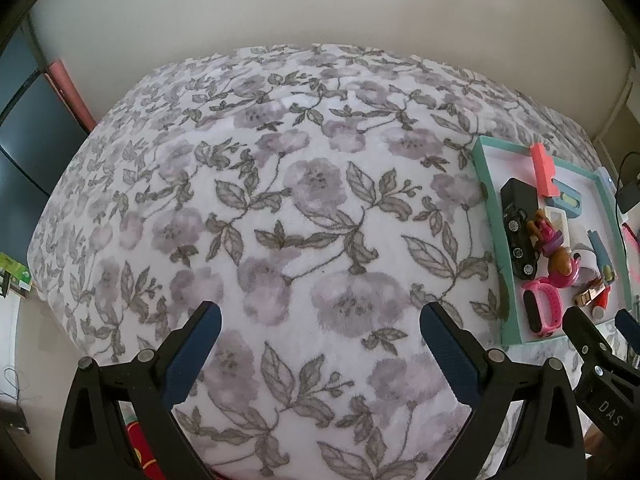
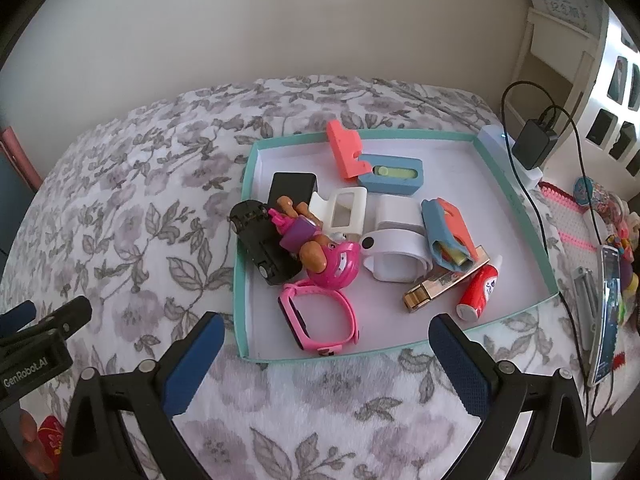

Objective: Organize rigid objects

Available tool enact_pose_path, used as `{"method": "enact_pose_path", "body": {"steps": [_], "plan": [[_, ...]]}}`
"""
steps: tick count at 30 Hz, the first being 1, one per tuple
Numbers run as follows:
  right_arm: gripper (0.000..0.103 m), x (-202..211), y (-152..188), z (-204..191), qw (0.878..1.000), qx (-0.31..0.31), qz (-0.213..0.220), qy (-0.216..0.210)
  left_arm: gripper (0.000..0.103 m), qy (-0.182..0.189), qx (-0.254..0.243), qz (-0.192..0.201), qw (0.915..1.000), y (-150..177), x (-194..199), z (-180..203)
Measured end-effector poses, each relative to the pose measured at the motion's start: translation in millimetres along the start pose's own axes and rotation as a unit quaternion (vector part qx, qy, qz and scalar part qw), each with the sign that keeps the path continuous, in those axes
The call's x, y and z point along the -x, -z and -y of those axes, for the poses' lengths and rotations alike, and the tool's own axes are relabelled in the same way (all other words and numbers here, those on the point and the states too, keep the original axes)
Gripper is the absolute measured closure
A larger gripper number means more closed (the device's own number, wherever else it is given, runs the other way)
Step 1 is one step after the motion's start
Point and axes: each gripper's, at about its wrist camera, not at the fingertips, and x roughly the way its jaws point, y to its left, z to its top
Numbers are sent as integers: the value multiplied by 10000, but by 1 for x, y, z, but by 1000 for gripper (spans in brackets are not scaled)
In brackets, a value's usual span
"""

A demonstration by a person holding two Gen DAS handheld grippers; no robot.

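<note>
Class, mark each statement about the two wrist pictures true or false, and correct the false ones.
1. Both tools are open and hold nothing. True: left tool, right tool.
2. The pink watch lies on the blanket outside the tray. False: it lies inside the teal tray, near its front edge.
3. The black toy car sits at the tray's left side. True.
4. The red tube stands upright. False: it lies on its side.
5. The tray rests on a floral blanket. True.
</note>
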Motion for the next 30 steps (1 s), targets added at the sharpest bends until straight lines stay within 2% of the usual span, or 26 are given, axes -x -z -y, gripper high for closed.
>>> {"method": "enact_pose_path", "body": {"steps": [30], "plan": [[0, -8, -4, 7, 10000, -63, -45, 8, 3, 23, -171, -168, 9997, 2, -10, 1]]}}
